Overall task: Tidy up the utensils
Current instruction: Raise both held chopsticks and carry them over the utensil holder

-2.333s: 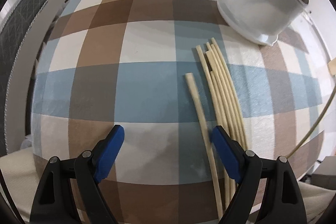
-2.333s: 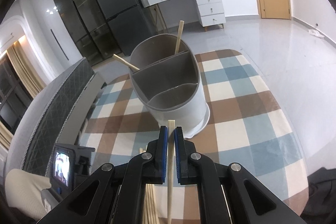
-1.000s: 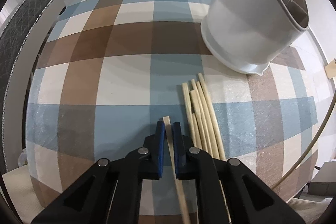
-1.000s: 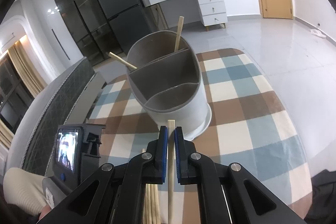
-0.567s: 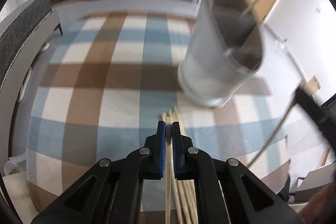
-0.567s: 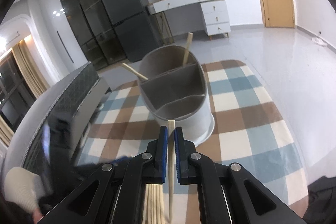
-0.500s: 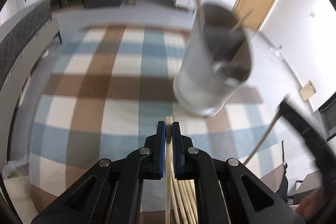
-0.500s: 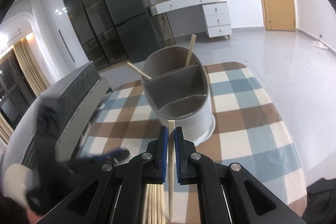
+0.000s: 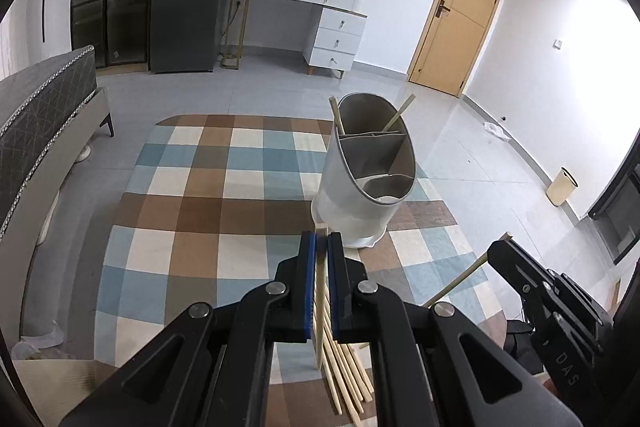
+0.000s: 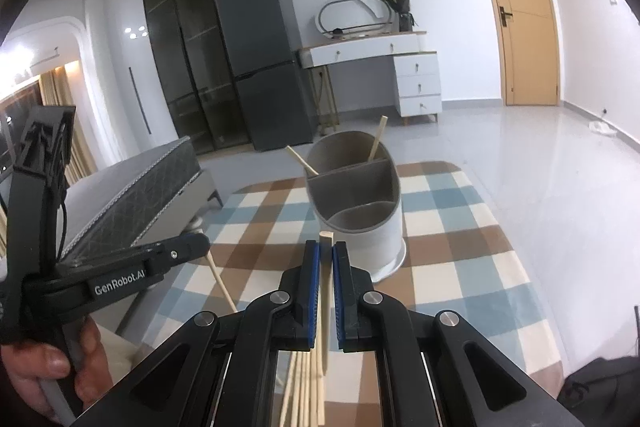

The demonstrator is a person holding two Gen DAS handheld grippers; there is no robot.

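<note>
Left claw [image 9: 322,241] clamped on one pale chopstick [image 9: 320,291], pads pinching it a little below its top end, the rest hanging down between the black arms. Right claw [image 10: 326,251] likewise clenched on a second chopstick [image 10: 325,291], tip poking up just past the blue pads [image 10: 315,291]. Both held above the checked rug [image 9: 208,195], near the grey divided holder [image 9: 366,171] standing upright on it. Two sticks [image 10: 376,141] already leaning in the holder's far compartment; nearer compartments look empty. More loose sticks [image 9: 348,375] lying in a bundle on the rug below the claws, still to be picked up.

Probably light, stiff and smooth: easy to lift, but likely to pivot or slip between the pads if pinched too near one end. Best taken around the upper third, as now, so the long lower part hangs steady and can be steered into a compartment. Thin wood, so no need for a hard squeeze.

Both claws tilted downward and forward toward the holder, side by side. Seen from the right camera, left tool [image 10: 132,267] gripped in a bare hand [image 10: 48,371] at the lower left edge, its stick slanting down toward the rug. Seen from the left camera, right tool [image 9: 532,287] at the lower right, stick angled the same way.
</note>
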